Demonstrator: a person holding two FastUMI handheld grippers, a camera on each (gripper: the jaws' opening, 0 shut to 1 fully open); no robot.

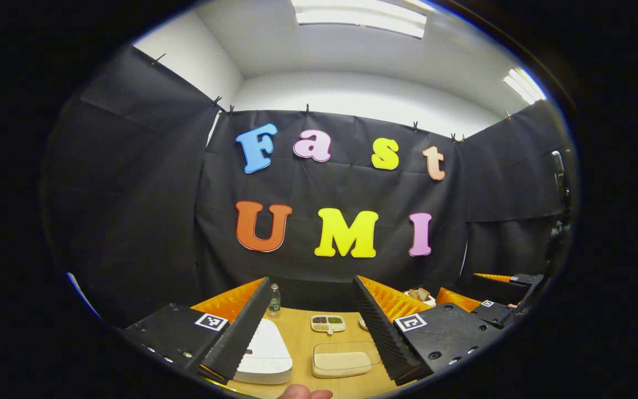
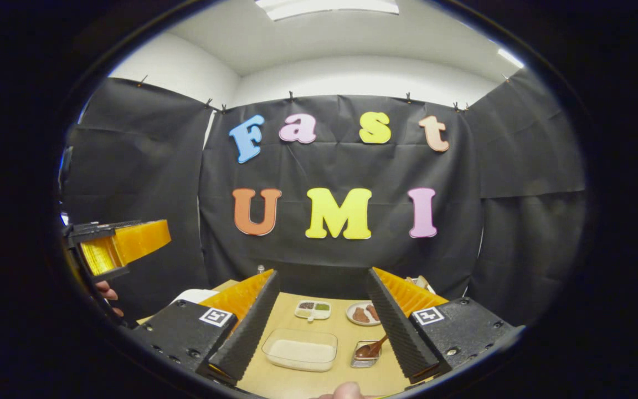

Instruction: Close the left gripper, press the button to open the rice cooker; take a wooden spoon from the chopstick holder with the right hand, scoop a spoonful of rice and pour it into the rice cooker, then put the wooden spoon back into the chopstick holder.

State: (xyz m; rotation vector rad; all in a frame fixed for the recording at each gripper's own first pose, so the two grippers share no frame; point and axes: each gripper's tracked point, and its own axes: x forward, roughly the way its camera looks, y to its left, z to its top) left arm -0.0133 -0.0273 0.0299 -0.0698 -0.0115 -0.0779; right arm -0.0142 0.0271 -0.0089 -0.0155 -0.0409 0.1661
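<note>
Desk (image 2: 297, 318): rice tray (image 2: 300, 349) centre, wooden spoon (image 2: 371, 349) just right of it.
Left hand-held gripper (image 1: 310, 316): spread wide, empty.
Right hand-held gripper (image 2: 322, 307): spread wide, empty.

White cooker (image 1: 266, 346) on a pale wood table (image 2: 297, 382). Clear box (image 2: 300, 349) shows off-white rice. White divided dish (image 2: 313, 309) carries dark brown and green fillings. White plate (image 2: 362, 313) has reddish-brown pieces. Brown spoon (image 2: 373, 348) sits in a silvery holder (image 2: 365, 354). Bottle (image 1: 274, 299) is clear, green label.
</note>
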